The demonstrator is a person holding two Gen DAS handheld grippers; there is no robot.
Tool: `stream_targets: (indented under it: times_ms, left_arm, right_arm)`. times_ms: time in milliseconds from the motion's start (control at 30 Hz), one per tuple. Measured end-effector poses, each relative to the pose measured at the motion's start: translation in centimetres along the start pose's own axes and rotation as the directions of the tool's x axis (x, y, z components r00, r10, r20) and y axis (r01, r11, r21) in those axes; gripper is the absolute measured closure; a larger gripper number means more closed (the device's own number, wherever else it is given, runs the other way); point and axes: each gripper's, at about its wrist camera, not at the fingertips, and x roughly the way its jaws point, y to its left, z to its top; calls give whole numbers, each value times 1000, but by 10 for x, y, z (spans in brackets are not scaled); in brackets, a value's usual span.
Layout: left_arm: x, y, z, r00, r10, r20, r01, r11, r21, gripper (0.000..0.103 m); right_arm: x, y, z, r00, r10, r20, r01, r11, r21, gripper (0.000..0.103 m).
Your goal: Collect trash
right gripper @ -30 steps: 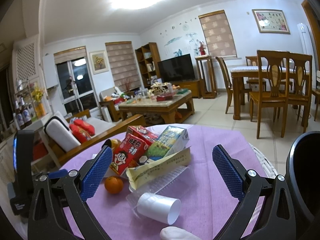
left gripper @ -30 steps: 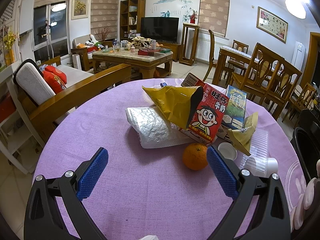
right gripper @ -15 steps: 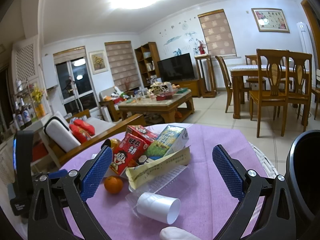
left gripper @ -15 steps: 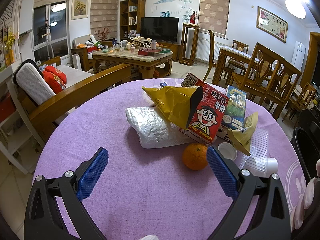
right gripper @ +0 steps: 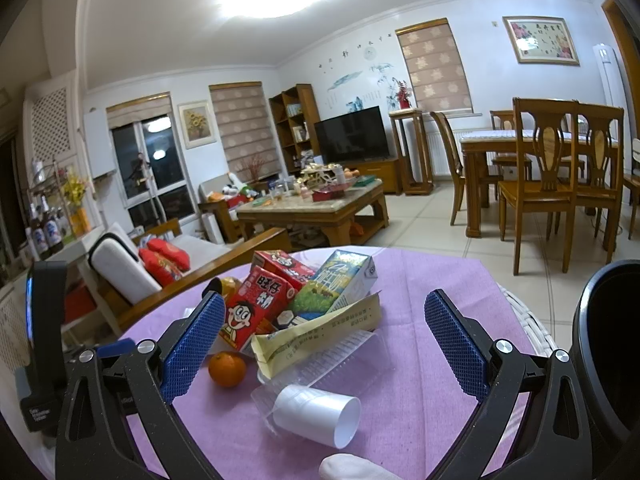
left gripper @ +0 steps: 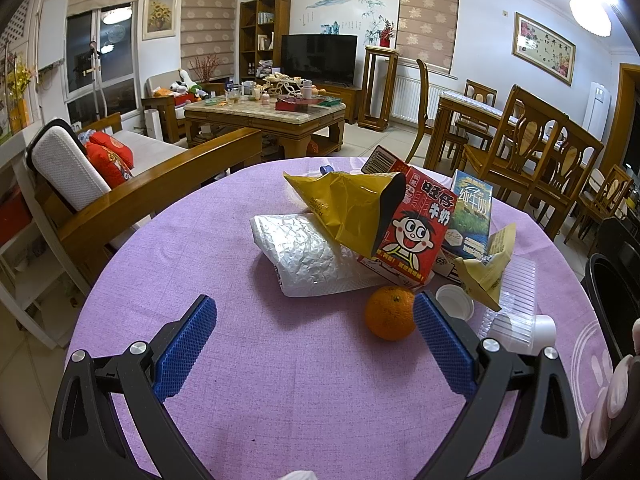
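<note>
Trash heaped on round table, both grippers wide apart

Left gripper [left gripper: 316, 336]: jaws spread, empty, hovering low over bare purple tablecloth [left gripper: 224, 248]. Orange [left gripper: 390, 312] at 1 o'clock, just beside the right blue pad [left gripper: 442, 346]; touching or not, cannot tell. Crinkled silver bag [left gripper: 304, 258] at 12 o'clock, flat on the cloth. Yellow bag [left gripper: 352, 204] draped over it, mouth open toward the camera. Red milk carton [left gripper: 412, 228] leaning behind the yellow bag, green-and-blue milk carton [left gripper: 472, 216] just beside it at 1 o'clock. Small white cup [left gripper: 454, 302] upright near the orange, crumpled yellow wrapper [left gripper: 486, 268] above it, clear plastic tray [left gripper: 516, 300] at 2 o'clock.

Right gripper [right gripper: 324, 348]: jaws spread, empty, aimed at the same pile from the other side. White cup [right gripper: 316, 414] on its side at 6 o'clock between the pads, mouth toward 4 o'clock, lying against the clear plastic tray [right gripper: 340, 356]. Yellow wrapper [right gripper: 320, 330] across the tray. Red milk carton [right gripper: 256, 308] and green-and-blue milk carton [right gripper: 340, 284] at 12 o'clock. Orange [right gripper: 227, 368] at 9 o'clock, near the left pad. Black bin [right gripper: 604, 344] at 3 o'clock, past the table edge.
</note>
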Motion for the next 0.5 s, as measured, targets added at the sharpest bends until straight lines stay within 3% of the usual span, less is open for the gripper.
stream_targets:
  times_ms: [500]
  left_arm:
    - [0, 0, 0, 1000, 0, 1, 0, 1000, 1, 5]
  right_arm:
    - [0, -1, 1, 1000, -1, -2, 1, 1000, 2, 4]
